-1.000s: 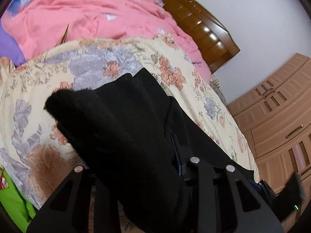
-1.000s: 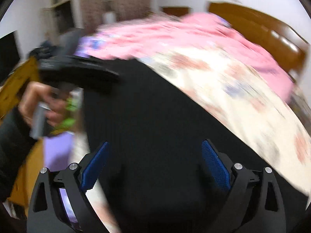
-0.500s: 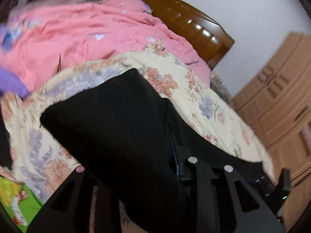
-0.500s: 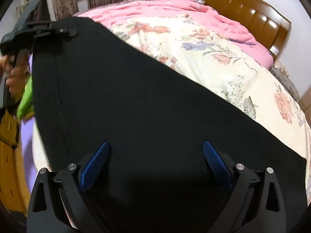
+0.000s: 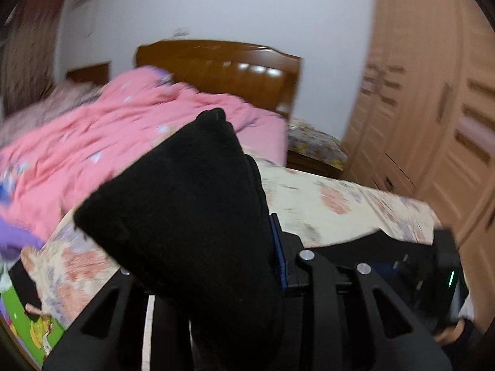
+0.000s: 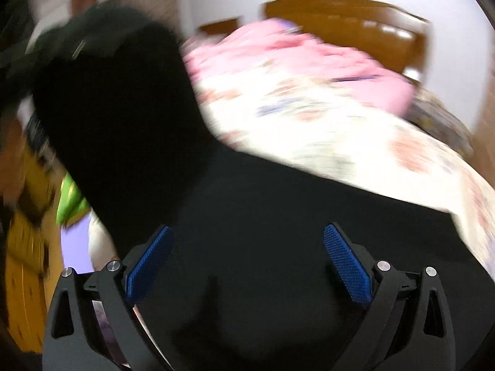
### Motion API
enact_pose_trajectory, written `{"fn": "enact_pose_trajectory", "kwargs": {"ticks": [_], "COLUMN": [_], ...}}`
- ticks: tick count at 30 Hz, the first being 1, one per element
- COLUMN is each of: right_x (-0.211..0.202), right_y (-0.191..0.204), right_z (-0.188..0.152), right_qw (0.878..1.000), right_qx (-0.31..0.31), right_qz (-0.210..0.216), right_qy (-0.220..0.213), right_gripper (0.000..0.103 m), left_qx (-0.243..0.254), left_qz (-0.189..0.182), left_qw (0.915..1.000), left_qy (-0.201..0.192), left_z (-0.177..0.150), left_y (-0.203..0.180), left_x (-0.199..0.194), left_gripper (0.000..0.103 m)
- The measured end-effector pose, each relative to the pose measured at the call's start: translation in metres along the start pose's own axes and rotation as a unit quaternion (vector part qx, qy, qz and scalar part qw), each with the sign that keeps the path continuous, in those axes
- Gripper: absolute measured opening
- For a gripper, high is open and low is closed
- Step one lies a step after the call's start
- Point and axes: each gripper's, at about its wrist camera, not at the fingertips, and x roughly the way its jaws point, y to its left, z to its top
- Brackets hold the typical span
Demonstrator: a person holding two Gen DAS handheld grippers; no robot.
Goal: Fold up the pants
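The black pants [image 5: 191,216] are bunched into a thick wad that stands up between the fingers of my left gripper [image 5: 210,262], which is shut on them, well above the floral bed cover [image 5: 340,204]. Only its right blue pad [image 5: 278,253] shows; the left finger is hidden by cloth. In the right wrist view the pants [image 6: 263,216] spread flat under my right gripper [image 6: 247,247], whose blue pads [image 6: 346,266] stand wide apart and bare. One end of the cloth rises steeply to the upper left, towards the blurred left gripper [image 6: 71,43].
A rumpled pink quilt [image 5: 108,130] covers the far half of the bed, below a brown wooden headboard [image 5: 222,68]. A tall wooden wardrobe [image 5: 433,108] stands to the right. A green patterned cloth [image 5: 18,318] lies at the bed's near left corner.
My left gripper has risen and rolled with the pants' end, which now stands high against the headboard. In the right wrist view the cloth has gone from a flat sheet to a raised flap.
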Motion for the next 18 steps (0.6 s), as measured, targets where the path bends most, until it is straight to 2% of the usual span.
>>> {"fn": "enact_pose_trajectory", "kwargs": {"ticks": [3,7,10,12,15,16,17,18], "right_x": [-0.045,-0.104,-0.129,-0.132,-0.123,-0.112,-0.103,-0.098], "right_y": [-0.061,-0.130,-0.155,-0.161,-0.162,-0.162,-0.159,-0.158], "right_z": [-0.015,-0.050,-0.075,-0.084,-0.097,-0.094,-0.093,-0.093], "right_qw": [0.996,0.980,0.970,0.968,0.970,0.971,0.972,0.973], "right_qx": [0.071,0.158,0.190,0.197,0.192,0.190,0.189,0.189], "right_qz": [-0.040,-0.098,-0.129,-0.138,-0.143,-0.138,-0.133,-0.124], "right_qy": [-0.034,-0.071,-0.076,-0.069,-0.051,-0.046,-0.042,-0.037], "right_gripper": [0.096,0.096,0.096,0.096,0.096,0.096,0.096,0.096], "left_qx": [0.067,0.141,0.202,0.238,0.279,0.287,0.293,0.298], "left_qz": [-0.005,-0.007,0.000,-0.002,-0.008,-0.020,-0.035,-0.051], "left_qw": [0.9977,0.9890,0.9761,0.9656,0.9554,0.9534,0.9515,0.9493], "left_qy": [0.007,0.046,0.081,0.104,0.097,0.092,0.088,0.086], "left_z": [-0.017,-0.055,-0.095,-0.121,-0.141,-0.145,-0.147,-0.149], "left_y": [-0.075,-0.148,-0.194,-0.213,-0.234,-0.239,-0.242,-0.246], "left_x": [0.012,0.049,0.087,0.105,0.104,0.099,0.094,0.088], "left_gripper": [0.029,0.030,0.030,0.035,0.070,0.088,0.094,0.094]}}
